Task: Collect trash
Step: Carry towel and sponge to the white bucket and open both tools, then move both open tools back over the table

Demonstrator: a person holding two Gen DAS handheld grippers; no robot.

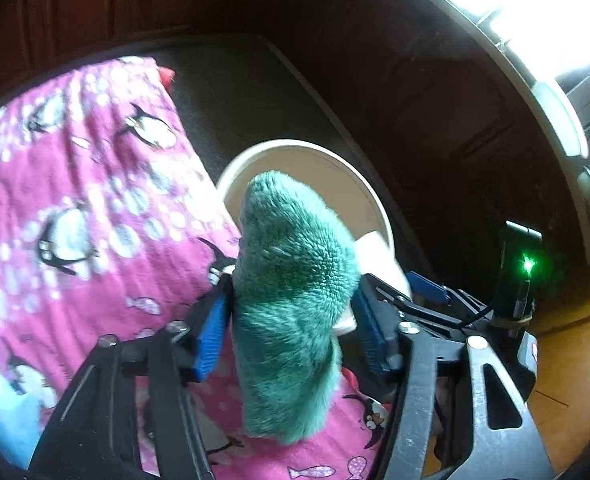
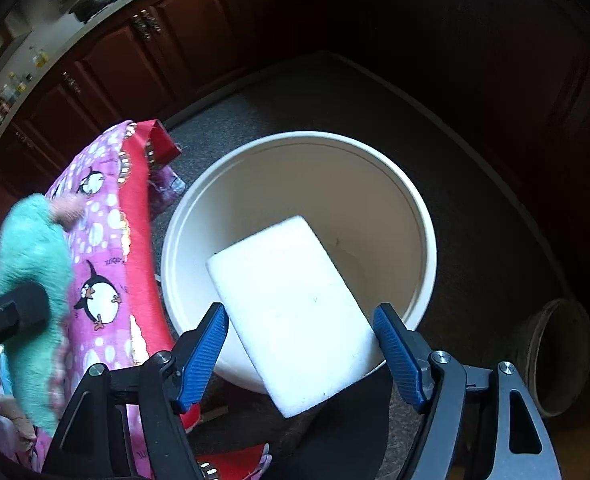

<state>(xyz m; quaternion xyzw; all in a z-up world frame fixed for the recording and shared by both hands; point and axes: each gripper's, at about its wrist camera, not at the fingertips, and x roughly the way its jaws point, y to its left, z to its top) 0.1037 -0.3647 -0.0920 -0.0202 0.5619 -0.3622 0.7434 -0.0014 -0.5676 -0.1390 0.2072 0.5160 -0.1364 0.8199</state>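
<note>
1. Left wrist view: my left hand-held gripper [image 1: 293, 328] points steeply down, and a shaggy teal-green plush cloth [image 1: 291, 304] stands between its blue ribbed pads [image 1: 211, 340].
2. The cloth fills the gap from pad to pad. With the blur I cannot tell whether the pads press on it or only touch its pile.
3. At ten o'clock from that gripper lies a pink fleece blanket printed with penguins and white dots [image 1: 75, 208], spreading under the cloth and down to the lower edge.
4. At twelve o'clock, just past the cloth's tip, I see the rim of a round white plastic bucket [image 1: 379, 208] on a dark speckled carpet [image 1: 247, 100].
5. Right wrist view: my right hand-held gripper [image 2: 301, 344] hangs over the same bucket [image 2: 423, 240], its jaws spread wide.
6. A white rectangular foam block [image 2: 295, 312] lies tilted between the pads. There is a clear gap at the left pad; the right pad stands at the block's edge, and I cannot tell whether it touches.
7. The block's far end is over the bucket's mouth and its near end reaches out over the near rim, toward six o'clock.
8. At nine o'clock the blanket [image 2: 103, 248], with a red fabric edge [image 2: 135, 200], hangs beside the bucket, and the teal cloth [image 2: 35, 280] shows at the far left.
</note>
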